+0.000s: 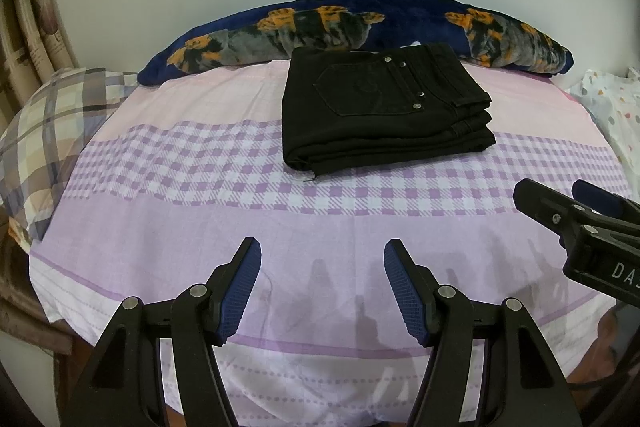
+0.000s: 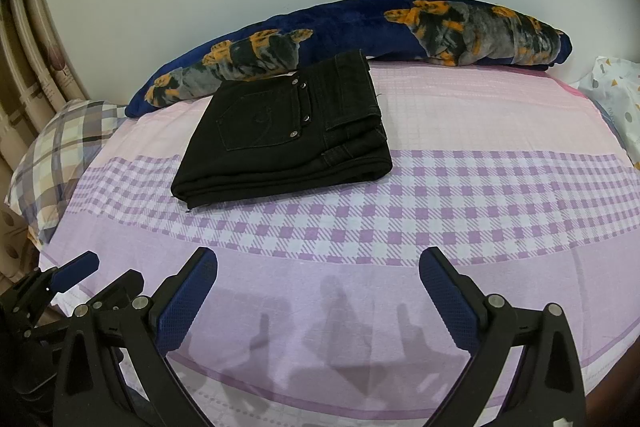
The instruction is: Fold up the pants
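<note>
The left gripper [image 1: 322, 255] hangs over the near part of the bedsheet [image 1: 200, 219] with its jaws spread wide and nothing between them; the right gripper [image 2: 318, 263] beside it is likewise wide and empty. Well beyond both, the black pants [image 1: 380, 107] lie folded in a compact stack on the sheet, back pocket up, touching the navy patterned blanket roll [image 1: 360, 23] by the wall. A plaid pillow [image 1: 44, 131] sits at the left edge.

Even, moderately bright indoor light, both views. Soft multiple shadows of each hand-held gripper fall on the bedsheet [image 1: 340, 227] just ahead of the fingers, suggesting overhead light from behind. Focus sharp throughout. Strong fisheye bowing; black vignette at corners. No glare; black pants [image 2: 288, 131] lose detail.
</note>
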`<state>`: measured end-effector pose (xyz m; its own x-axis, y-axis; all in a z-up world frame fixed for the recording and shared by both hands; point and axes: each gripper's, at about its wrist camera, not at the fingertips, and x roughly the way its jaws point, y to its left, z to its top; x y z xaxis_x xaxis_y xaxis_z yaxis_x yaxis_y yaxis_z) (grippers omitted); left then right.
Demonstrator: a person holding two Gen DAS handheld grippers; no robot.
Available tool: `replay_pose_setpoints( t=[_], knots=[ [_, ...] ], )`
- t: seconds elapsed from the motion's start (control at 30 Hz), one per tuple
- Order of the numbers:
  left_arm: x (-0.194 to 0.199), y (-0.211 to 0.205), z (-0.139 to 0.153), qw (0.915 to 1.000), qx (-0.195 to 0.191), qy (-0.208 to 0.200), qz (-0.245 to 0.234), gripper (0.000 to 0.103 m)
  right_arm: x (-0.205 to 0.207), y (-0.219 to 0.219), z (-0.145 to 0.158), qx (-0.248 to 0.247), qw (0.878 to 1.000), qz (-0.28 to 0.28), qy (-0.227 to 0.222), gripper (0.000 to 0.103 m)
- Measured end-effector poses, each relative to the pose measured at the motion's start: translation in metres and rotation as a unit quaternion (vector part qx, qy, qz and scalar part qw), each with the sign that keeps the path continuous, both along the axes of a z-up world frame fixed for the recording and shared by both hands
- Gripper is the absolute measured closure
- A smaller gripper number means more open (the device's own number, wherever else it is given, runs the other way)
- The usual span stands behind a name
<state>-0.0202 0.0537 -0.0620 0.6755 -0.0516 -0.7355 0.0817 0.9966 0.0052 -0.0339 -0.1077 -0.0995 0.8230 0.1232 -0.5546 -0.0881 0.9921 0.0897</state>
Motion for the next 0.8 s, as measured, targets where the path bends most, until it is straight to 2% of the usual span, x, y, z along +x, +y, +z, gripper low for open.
replay_pose_setpoints(
  t=[0.8],
  knots=[
    [0.0016, 0.0033, 0.0001, 1.0000, 0.002, -0.002, -0.006, 0.038, 0.0010, -0.0069, -0.0027, 0.000, 1.000, -0.001, 0.001, 0.003]
  ],
)
